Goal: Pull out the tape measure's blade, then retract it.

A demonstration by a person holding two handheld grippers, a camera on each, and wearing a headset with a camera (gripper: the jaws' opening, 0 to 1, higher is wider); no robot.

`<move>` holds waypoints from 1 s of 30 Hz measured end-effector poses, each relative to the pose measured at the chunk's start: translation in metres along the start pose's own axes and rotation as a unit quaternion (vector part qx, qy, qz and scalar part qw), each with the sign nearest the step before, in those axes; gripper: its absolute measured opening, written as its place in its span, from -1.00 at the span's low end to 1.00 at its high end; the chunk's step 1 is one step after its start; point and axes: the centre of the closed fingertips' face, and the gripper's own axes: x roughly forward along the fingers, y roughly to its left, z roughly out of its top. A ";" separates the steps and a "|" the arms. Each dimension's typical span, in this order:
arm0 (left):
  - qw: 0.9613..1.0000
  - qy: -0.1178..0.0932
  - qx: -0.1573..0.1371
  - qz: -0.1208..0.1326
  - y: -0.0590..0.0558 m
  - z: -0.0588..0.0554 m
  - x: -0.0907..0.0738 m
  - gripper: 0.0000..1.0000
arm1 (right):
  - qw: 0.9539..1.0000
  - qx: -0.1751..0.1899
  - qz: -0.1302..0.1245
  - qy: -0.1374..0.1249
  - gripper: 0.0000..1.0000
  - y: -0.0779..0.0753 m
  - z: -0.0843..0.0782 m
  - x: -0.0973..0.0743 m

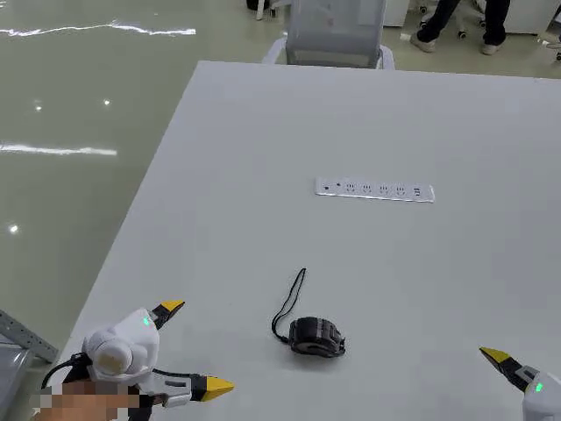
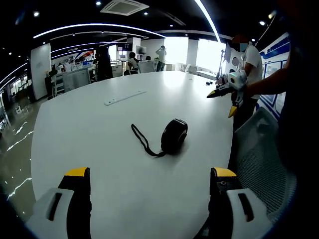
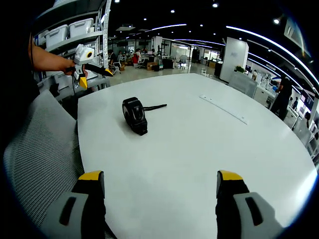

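Left hand-held gripper (image 2: 150, 172) and right hand-held gripper (image 3: 159, 175) gape wide, flanking the black, strapped tape measure (image 1: 317, 336).

A white power strip (image 1: 374, 189) lies on the white table (image 1: 263, 132); a grey chair (image 1: 336, 31) stands at its far edge

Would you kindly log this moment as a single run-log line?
stage: before grasp | left gripper: open, apart from tape measure | right gripper: open, apart | tape measure: on table, blade not out

right gripper (image 1: 524, 379) cut off at head view's corner, chair (image 1: 336, 31) cropped at top; power strip (image 1: 374, 190) markings unreadable
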 end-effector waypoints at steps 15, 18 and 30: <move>0.998 0.019 0.039 -0.041 -0.013 0.014 0.028 0.98 | 1.000 -0.020 0.022 0.000 0.83 0.001 0.016 0.023; 0.997 0.025 0.051 -0.050 -0.015 0.017 0.034 0.98 | 0.999 -0.023 0.028 0.001 0.81 0.003 0.019 0.027; 0.992 0.038 0.086 -0.081 -0.023 0.033 0.059 0.98 | 0.997 -0.047 0.055 0.012 0.77 0.007 0.029 0.046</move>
